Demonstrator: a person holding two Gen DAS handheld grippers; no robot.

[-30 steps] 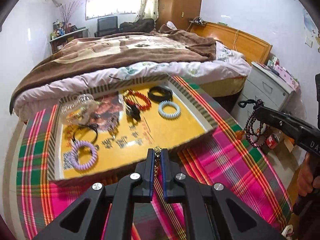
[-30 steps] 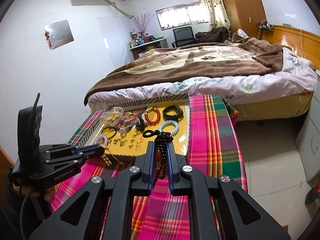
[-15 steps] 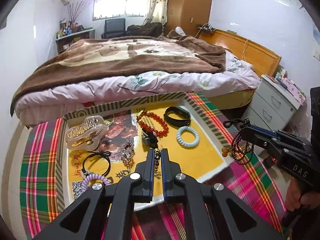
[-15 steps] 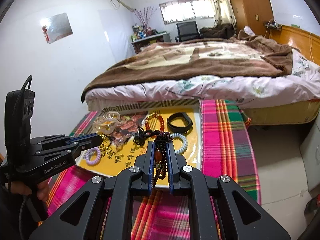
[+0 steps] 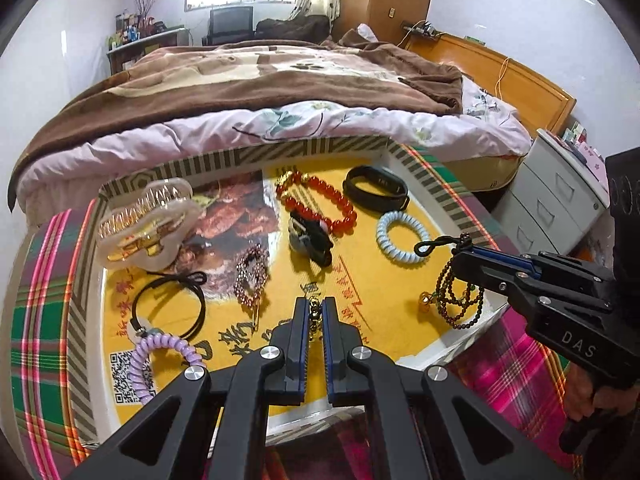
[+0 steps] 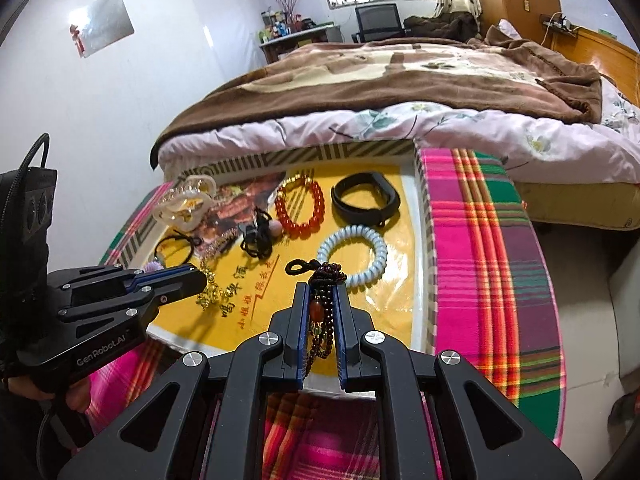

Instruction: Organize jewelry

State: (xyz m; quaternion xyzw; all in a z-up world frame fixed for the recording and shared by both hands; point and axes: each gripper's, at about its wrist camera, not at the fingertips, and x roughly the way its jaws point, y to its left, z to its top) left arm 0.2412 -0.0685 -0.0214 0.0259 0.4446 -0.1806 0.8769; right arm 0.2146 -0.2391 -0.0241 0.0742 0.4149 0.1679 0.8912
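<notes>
Moved: both grippers now lower, over tray (image 5: pixel 404 160).
Left gripper (image 5: pixel 315 312): clenched on gold chain (image 6: pixel 210 292); light, limp, slippery.
Right gripper (image 6: pixel 322 300): clamping dark bead mala (image 5: pixel 456 300); floppy, grip the knot.

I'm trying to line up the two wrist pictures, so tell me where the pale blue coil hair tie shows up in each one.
Left wrist view: the pale blue coil hair tie lies right of centre on the yellow tray, below the black wristband.
Right wrist view: the same tie sits near the middle, just beyond the right gripper.
Shared landmark: the red bead bracelet, left of the wristband in both.
</notes>
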